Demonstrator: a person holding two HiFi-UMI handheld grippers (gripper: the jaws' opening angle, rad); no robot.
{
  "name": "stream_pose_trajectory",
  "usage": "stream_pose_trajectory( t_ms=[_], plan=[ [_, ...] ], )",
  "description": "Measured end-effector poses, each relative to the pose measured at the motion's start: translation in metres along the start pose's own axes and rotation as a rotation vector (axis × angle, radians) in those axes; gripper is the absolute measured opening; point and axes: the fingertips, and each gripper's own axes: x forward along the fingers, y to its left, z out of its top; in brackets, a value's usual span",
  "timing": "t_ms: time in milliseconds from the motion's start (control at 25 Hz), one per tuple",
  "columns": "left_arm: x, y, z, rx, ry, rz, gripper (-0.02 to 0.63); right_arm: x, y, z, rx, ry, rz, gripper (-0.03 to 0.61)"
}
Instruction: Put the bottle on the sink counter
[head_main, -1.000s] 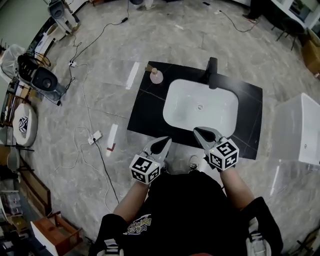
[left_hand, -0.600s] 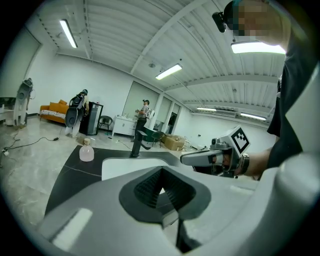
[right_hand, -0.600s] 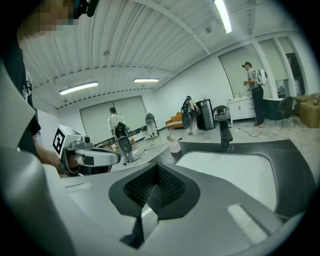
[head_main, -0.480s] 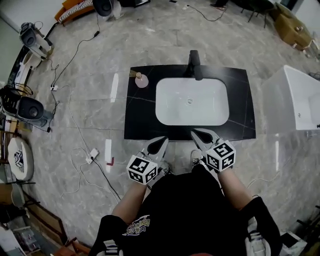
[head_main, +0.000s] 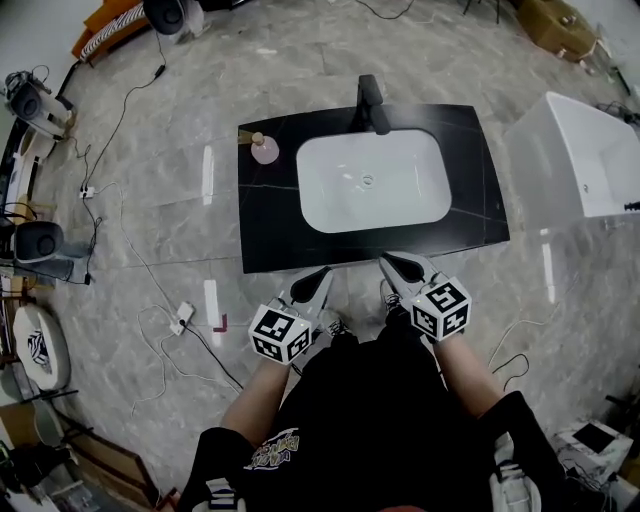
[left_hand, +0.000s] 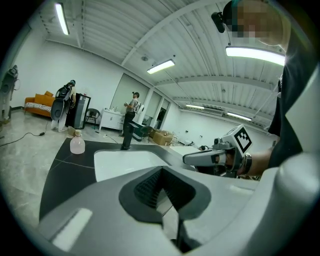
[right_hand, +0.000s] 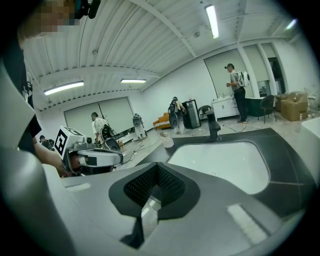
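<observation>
Near the black worktop's (head_main: 270, 230) front edge, left hand-held gripper (head_main: 321, 274) and right hand-held gripper (head_main: 386, 261) were clenched, empty, bottle (head_main: 264, 149) stood at its far-left corner.

Open counter (head_main: 265, 215) left of the basin (head_main: 400, 195) runs to the bottle (head_main: 264, 149); faucet (head_main: 368, 102) stands behind it.

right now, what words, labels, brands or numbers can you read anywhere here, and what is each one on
Nothing here can be quoted.
Print on the black shirt: some lettering, too blurred to read.
On the cubes of the left gripper and right gripper: black and white square patterns only, no words.
On the bottle: no label can be made out.
</observation>
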Motion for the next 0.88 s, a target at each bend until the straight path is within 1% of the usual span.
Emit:
stream_pose_trajectory(
  t_ms=[280,480,880],
  plan=[
    [-0.015,0.005,-0.004,0.007,-0.002,-0.012,0.001,0.004,0.016,-0.006,0.002,-0.004,-0.012,0.028],
    [-0.024,0.006,-0.004,0.007,-0.011,-0.015,0.001,0.011,0.029,-0.004,-0.014,0.003,0.004,0.028],
    [-0.044,0.015,-0.006,-0.002,-0.025,0.007,0.000,0.022,0.049,-0.003,-0.038,0.018,0.029,0.028]
  ],
)
